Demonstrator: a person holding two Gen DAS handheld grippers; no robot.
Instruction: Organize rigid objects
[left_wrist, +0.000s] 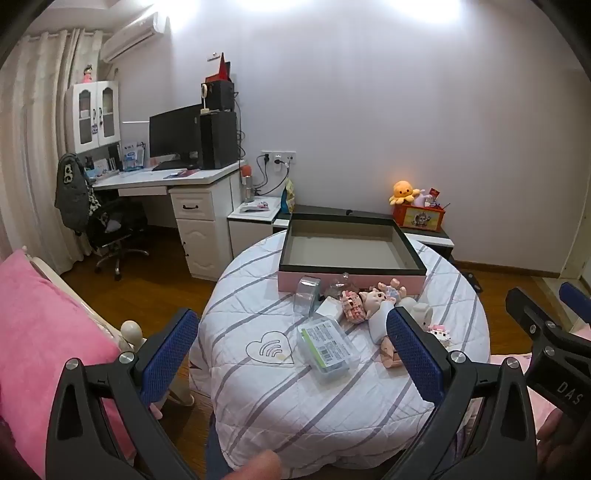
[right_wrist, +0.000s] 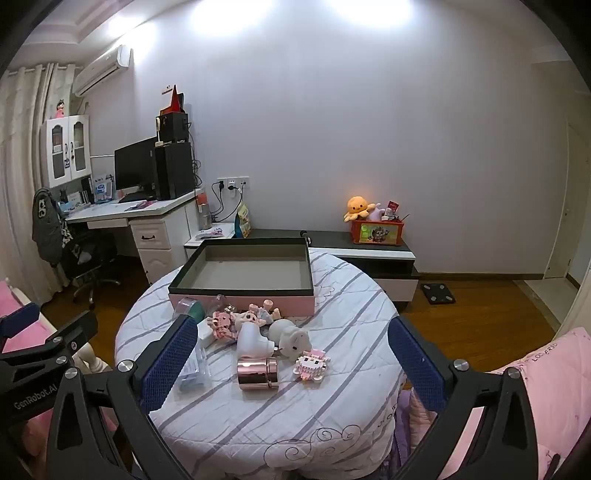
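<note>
A round table under a white striped quilt (left_wrist: 258, 391) carries an open pink box with a black rim (left_wrist: 285, 254), nothing inside it. In front of the box lie a clear labelled case (left_wrist: 327, 349), a clear roll (left_wrist: 307, 293), a small white box (left_wrist: 330, 309), a pink block figure (left_wrist: 352, 306) and a pig doll (left_wrist: 375, 301). The right wrist view adds a rose-gold cylinder (right_wrist: 257, 373), a white animal figure (right_wrist: 293, 338) and a pink-white block toy (right_wrist: 312, 365). My left gripper (left_wrist: 291, 321) and right gripper (right_wrist: 291, 325) hover open before the table, holding nothing.
A white desk (left_wrist: 184, 177) with a monitor and an office chair (left_wrist: 110, 229) stand at the left. A low cabinet (right_wrist: 369, 254) behind the table holds an orange plush and a red box. Pink bedding (left_wrist: 40, 332) flanks me. A scale (right_wrist: 437, 293) lies on the wood floor.
</note>
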